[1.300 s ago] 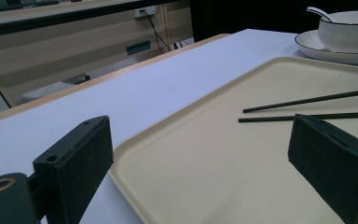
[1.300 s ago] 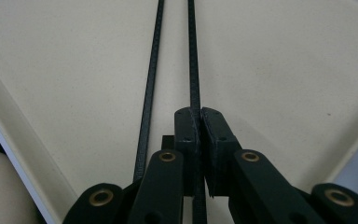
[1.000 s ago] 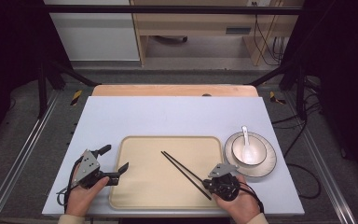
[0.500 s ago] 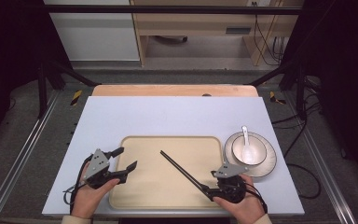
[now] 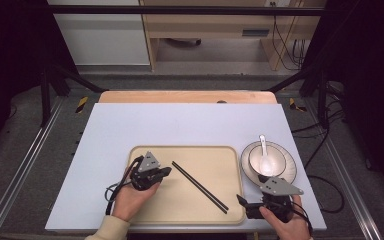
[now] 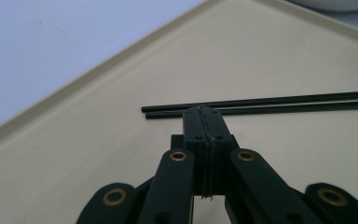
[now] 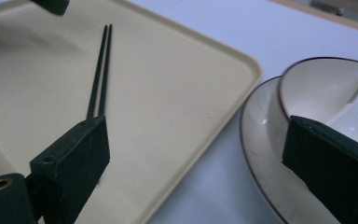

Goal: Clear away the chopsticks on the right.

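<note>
Two black chopsticks (image 5: 200, 186) lie side by side, slanting across the beige tray (image 5: 215, 156). My left gripper (image 5: 166, 171) rests over the tray's left part. Its jaws have just closed with nothing between them, and the shut tip (image 6: 204, 116) sits just short of the chopsticks' (image 6: 261, 103) far end. My right gripper (image 5: 252, 197) is at the tray's near right corner. Its jaws have just opened wide and hold nothing (image 7: 200, 154). One pad hangs by the chopsticks' (image 7: 100, 70) near end, the other over the plate (image 7: 261, 140).
To the right of the tray (image 7: 191, 93), a cream bowl (image 5: 266, 161) with a white spoon (image 5: 264, 150) in it stands on a plate (image 5: 286, 170). The tray lies on a pale blue table top (image 5: 180, 125). Cables trail from both grippers.
My left gripper slid right onto the tray towards the chopsticks' far end and shut. My right gripper opened at the chopsticks' near end and drew back to the right.
</note>
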Demonstrator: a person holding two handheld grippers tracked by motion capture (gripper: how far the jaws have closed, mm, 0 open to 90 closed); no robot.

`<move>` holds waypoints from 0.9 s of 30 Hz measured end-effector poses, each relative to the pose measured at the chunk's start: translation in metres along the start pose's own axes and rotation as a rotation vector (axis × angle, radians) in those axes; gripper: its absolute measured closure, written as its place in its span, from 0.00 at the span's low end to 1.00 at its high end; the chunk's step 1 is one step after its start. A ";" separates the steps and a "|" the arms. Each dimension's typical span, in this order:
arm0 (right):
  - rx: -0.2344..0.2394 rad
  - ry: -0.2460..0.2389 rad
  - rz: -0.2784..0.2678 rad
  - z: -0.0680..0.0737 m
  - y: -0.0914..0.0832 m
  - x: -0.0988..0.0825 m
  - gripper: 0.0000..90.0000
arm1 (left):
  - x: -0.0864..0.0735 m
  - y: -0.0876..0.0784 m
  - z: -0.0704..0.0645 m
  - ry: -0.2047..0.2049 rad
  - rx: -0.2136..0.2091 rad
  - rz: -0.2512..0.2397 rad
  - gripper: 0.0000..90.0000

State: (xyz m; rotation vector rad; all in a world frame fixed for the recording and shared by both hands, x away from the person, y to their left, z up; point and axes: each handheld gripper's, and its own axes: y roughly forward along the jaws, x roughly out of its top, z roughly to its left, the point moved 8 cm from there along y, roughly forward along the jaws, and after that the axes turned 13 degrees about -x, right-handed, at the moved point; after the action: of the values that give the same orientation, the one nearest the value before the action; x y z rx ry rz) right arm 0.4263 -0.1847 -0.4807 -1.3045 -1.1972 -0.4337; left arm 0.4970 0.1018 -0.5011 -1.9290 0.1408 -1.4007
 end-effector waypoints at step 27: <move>-0.032 0.068 -0.048 -0.023 -0.002 -0.019 0.09 | 0.003 0.048 0.012 -0.032 0.010 0.095 1.00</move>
State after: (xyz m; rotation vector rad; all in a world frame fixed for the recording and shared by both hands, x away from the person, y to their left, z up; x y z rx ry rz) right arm 0.4267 -0.2121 -0.4913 -1.2798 -1.1709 -0.5299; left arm 0.5234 0.0721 -0.5298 -1.9098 0.2069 -1.3059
